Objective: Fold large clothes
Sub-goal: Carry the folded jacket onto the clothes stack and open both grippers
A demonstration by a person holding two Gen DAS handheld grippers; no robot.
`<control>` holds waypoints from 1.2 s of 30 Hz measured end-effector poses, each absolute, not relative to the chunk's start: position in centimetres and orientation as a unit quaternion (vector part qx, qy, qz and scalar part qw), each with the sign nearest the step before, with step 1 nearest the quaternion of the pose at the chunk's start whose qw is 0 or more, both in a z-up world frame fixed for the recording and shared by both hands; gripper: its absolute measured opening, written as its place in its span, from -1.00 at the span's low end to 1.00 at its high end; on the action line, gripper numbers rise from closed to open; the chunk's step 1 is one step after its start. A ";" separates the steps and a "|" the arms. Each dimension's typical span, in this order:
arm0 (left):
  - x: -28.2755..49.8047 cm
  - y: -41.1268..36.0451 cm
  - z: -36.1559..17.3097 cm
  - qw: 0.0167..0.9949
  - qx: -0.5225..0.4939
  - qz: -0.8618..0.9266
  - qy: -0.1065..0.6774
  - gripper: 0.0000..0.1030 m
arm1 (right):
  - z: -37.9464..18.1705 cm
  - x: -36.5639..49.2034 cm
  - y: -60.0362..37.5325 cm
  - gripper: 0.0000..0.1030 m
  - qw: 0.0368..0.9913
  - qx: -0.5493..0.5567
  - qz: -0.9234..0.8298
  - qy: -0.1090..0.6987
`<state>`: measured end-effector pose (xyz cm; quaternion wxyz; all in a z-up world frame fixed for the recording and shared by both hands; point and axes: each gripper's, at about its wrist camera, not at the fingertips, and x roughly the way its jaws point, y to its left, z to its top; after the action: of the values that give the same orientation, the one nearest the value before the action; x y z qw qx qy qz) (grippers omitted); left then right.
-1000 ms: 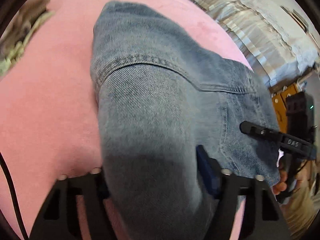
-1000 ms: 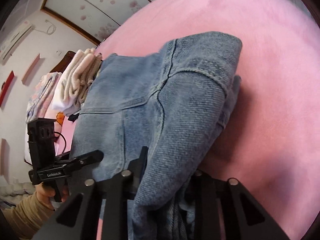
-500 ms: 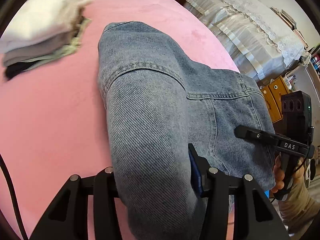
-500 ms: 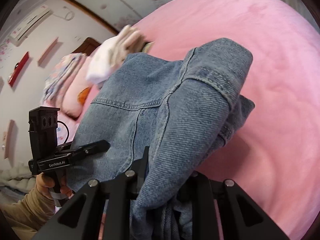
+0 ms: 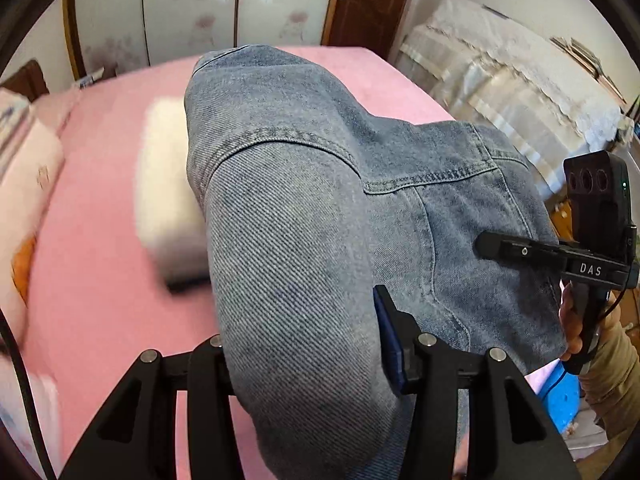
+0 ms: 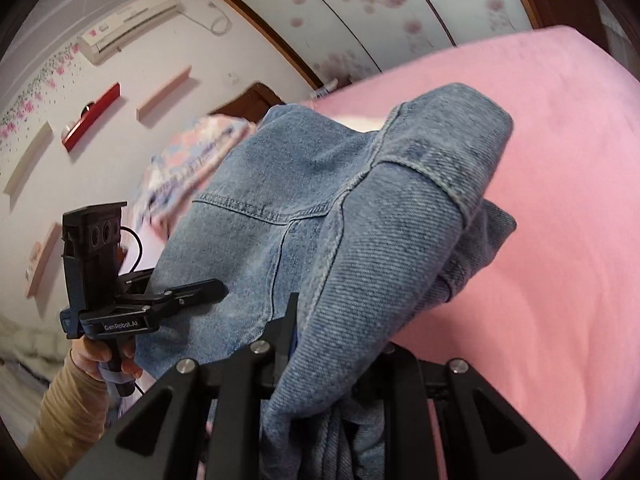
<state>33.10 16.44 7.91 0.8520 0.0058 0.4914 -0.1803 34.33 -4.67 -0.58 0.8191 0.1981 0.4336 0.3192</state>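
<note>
Pink bed (image 5: pixel 100 320) filling the frame, white folded stack (image 5: pixel 168 200) at 9 o'clock. Blue denim jacket (image 5: pixel 288 240) lifted above it, clamped by left gripper (image 5: pixel 304 344) at 6 o'clock and right gripper (image 6: pixel 332 344), likewise clenched on denim.

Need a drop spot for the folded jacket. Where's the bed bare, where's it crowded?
Bare pink bed lies right of the denim jacket in the right wrist view. In the left wrist view, a bare strip separates the white clothes pile from the pillows. It is crowded where that pile borders the jacket.
</note>
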 end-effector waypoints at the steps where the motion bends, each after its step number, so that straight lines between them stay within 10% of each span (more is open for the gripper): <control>1: 35.5 17.8 8.5 0.855 0.004 -0.179 0.487 -0.08 | -0.3 36.6 -3.8 -0.65 0.819 0.206 0.321 0.429; 15: 59.2 28.8 -3.4 0.852 -0.032 -0.127 0.507 0.16 | -12.0 60.5 5.2 -0.63 0.816 0.207 0.290 0.455; 36: 54.1 30.7 0.1 0.913 -0.037 -0.043 0.405 0.70 | -8.0 55.4 4.2 -0.01 0.883 0.083 0.187 0.423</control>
<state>54.09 30.75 0.13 0.9126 -0.0369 0.4049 -0.0426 55.40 4.23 -7.96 0.8828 0.0826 0.4228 0.1874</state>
